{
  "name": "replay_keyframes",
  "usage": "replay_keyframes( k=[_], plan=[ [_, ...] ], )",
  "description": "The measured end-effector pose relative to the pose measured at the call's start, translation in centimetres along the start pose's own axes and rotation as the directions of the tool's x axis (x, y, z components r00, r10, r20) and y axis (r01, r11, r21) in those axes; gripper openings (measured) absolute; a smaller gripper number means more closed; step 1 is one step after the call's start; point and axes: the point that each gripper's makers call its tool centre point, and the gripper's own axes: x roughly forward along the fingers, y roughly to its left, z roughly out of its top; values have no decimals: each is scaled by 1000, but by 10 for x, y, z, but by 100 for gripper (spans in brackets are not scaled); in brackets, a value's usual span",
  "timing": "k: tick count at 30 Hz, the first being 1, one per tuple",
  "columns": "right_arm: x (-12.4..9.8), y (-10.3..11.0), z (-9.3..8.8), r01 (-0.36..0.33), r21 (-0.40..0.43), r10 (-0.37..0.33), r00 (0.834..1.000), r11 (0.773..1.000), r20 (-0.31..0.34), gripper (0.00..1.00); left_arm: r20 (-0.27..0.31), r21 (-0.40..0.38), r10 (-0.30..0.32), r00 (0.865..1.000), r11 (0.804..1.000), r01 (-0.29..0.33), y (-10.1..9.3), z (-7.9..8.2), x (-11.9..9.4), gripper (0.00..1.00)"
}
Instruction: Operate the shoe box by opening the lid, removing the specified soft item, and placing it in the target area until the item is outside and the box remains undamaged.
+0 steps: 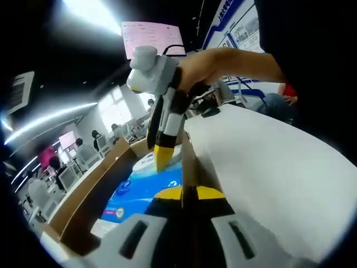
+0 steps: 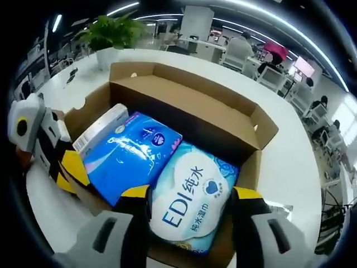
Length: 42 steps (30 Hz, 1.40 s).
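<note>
Brown cardboard box — blue pack, pale-blue wipes pack with dark-blue lettering — yellow-tipped right gripper.

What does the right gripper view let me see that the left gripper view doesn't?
The right gripper view looks down into the open shoe box and adds the pale wipes pack marked EDI, a white carton and a potted plant. The left gripper view adds the raised white lid, with the left gripper closed on its edge, and a person's hand. Both share the blue pack, the box and the right gripper.
</note>
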Motion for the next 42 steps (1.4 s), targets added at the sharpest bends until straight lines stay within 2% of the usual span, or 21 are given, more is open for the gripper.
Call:
replay_keyframes(
  k=[9, 12, 25, 32, 42],
  plan=[
    [1, 1, 0, -1, 11, 1, 1000, 1000, -7, 57, 1, -1, 0, 1000, 1000, 0, 0, 0, 0, 6],
    [5, -1, 2, 25, 42, -25, 1000, 999, -7, 57, 1, -2, -1, 1000, 1000, 1, 0, 0, -1, 6],
    [10, -1, 2, 69, 31, -67, 996, 997, -53, 58, 1, 5, -4, 1000, 1000, 4, 0, 0, -1, 5],
    [10, -1, 3, 60, 10, -59, 997, 998, -44, 58, 1, 4, -4, 1000, 1000, 4, 0, -1, -1, 5],
    [12, 0, 5, 92, -7, -92, 994, 996, -50, 58, 1, 7, -5, 1000, 1000, 5, 0, 0, -1, 5]
  ],
)
